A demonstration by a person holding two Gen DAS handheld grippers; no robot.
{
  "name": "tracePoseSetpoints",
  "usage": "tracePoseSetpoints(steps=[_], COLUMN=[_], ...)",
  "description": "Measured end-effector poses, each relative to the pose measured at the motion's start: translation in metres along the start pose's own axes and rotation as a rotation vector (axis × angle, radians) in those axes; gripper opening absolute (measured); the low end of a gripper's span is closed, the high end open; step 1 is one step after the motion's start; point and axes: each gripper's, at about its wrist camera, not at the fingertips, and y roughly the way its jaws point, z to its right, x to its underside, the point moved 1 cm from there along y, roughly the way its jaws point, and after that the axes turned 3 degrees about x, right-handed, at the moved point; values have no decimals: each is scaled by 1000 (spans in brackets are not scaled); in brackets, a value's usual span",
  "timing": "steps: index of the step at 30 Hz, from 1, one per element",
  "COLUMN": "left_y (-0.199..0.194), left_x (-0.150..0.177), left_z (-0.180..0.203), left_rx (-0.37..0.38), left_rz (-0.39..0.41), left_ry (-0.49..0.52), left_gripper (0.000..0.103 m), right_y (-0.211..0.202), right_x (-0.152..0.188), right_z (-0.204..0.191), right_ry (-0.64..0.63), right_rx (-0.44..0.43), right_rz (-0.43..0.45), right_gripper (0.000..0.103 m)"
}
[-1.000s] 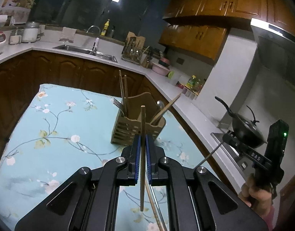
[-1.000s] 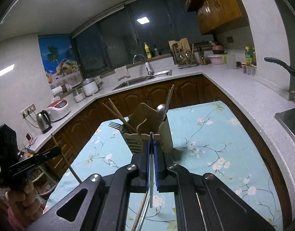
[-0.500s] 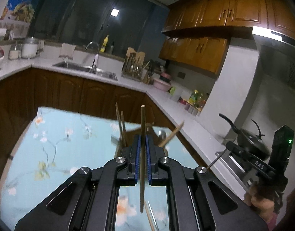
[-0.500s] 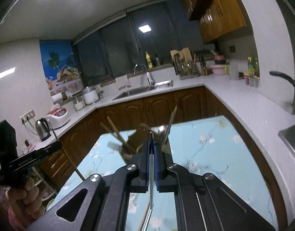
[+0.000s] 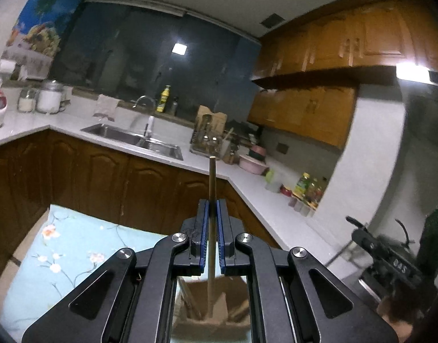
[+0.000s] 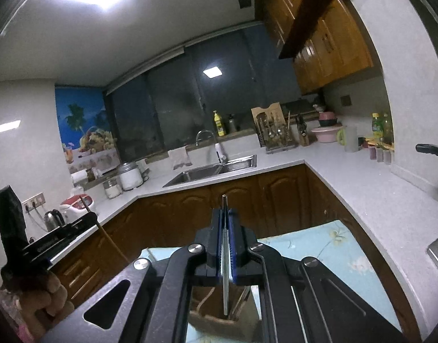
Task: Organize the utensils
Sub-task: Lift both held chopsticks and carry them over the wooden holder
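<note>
My left gripper (image 5: 211, 208) is shut on a wooden chopstick (image 5: 211, 183) that stands upright, its lower end over the wooden utensil holder (image 5: 211, 318) seen below between the arms. My right gripper (image 6: 224, 214) is shut on a metal chopstick (image 6: 225, 257), also upright, its lower end at the holder's (image 6: 216, 317) top. The holder stands on a light blue floral tablecloth (image 5: 64, 254). The left gripper also shows in the right wrist view (image 6: 44, 243), and the right gripper in the left wrist view (image 5: 390, 257).
White counters (image 6: 362, 183) run along the back and right, with a sink (image 6: 213, 168), a dish rack (image 6: 276, 131), jars and bottles. A black wok (image 5: 402, 237) sits on the stove at right. Wooden cabinets hang above.
Both grippers have moved forward over the holder and tilted up, so the holder dropped from the middle of each view to the bottom. Both chopsticks stay gripped.
</note>
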Motion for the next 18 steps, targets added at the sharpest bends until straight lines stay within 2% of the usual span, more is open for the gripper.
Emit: tracePoseSetpoints(steps=[10,12,18], left_y=[32,36,32], left_x=[56,66,73], left_z=[-24,-24,-17], left_rx=[-62,-60,-66], left_rz=[-39,-66,-58], left_ry=[-65,-55,8], left_gripper=[5,5,5], right_y=[43,50,62], right_x=[45,53,73], right_z=[16,18,20], right_ry=[37,42,44], right_rx=[20,20,25], right_rz=[-76,-101,-163], right_gripper=[4,4,4])
